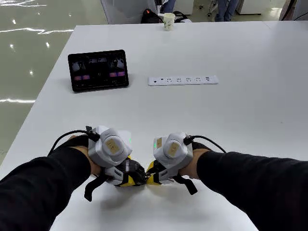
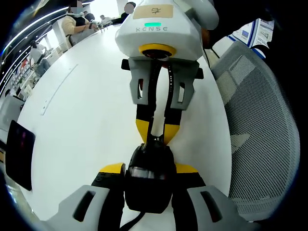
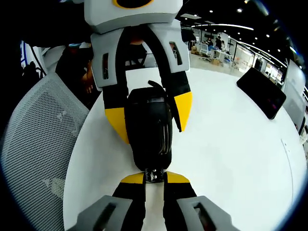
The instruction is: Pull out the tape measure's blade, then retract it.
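I count two grippers, the left gripper (image 1: 126, 179) and the right gripper (image 1: 153, 177), both nearer me than the tablet (image 1: 98, 70), with one tape measure (image 1: 136, 171) between them. One tablet, one power strip (image 1: 183, 80) right of it, one paper cup (image 1: 169, 21) beyond it, one mesh chair (image 2: 260, 134), one white table (image 1: 240, 57).

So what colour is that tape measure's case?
The tape measure is black; the right gripper view shows it best.

The head view looks steeply down on the table (image 1: 231, 120), with the jaws close below. The left gripper view faces the right gripper (image 2: 158, 137) up close, and the right gripper view faces the left gripper (image 3: 149, 118). Both share the tape measure (image 2: 148, 180) between the jaws.
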{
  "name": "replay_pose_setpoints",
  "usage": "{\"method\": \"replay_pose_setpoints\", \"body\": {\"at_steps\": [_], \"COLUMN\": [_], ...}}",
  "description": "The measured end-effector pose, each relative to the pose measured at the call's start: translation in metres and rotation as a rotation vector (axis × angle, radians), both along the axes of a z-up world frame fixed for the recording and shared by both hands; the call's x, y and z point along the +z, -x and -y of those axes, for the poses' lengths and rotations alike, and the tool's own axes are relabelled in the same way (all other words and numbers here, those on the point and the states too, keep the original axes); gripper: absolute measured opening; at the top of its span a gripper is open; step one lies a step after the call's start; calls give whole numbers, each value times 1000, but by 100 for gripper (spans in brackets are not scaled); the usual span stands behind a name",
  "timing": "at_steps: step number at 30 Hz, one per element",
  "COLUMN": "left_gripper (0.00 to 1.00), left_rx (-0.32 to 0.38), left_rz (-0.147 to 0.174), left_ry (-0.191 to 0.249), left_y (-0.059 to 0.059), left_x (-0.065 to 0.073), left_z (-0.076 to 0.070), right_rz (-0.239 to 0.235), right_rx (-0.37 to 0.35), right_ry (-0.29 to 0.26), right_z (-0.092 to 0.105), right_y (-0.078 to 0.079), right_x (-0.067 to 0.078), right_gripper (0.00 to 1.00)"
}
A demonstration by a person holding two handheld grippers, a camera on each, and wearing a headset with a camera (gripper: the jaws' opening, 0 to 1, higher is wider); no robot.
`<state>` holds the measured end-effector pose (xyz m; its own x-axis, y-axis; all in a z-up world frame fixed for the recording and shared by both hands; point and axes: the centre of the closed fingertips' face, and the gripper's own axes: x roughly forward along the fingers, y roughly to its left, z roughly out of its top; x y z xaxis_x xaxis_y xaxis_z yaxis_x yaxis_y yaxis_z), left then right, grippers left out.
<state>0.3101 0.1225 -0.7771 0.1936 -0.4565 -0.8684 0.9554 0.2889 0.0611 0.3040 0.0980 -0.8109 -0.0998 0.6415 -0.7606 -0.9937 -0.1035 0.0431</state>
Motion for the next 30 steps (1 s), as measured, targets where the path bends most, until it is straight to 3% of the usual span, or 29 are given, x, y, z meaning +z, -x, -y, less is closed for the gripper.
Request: {"method": "replay_pose_setpoints", "body": {"at_steps": [9,30], "left_gripper": [32,32], "left_rx": [4,8], "left_rz": [-6,-10], "left_ry": [3,3], "left_y": [0,0], "left_x": [0,0], "left_z": [0,3], "right_rz": [28,-6], "right_rx": [39,4], "right_ry": [14,29], "right_z": [8,21], "right_y": [0,-3], "right_x": [1,2], "right_gripper": [10,10]}}
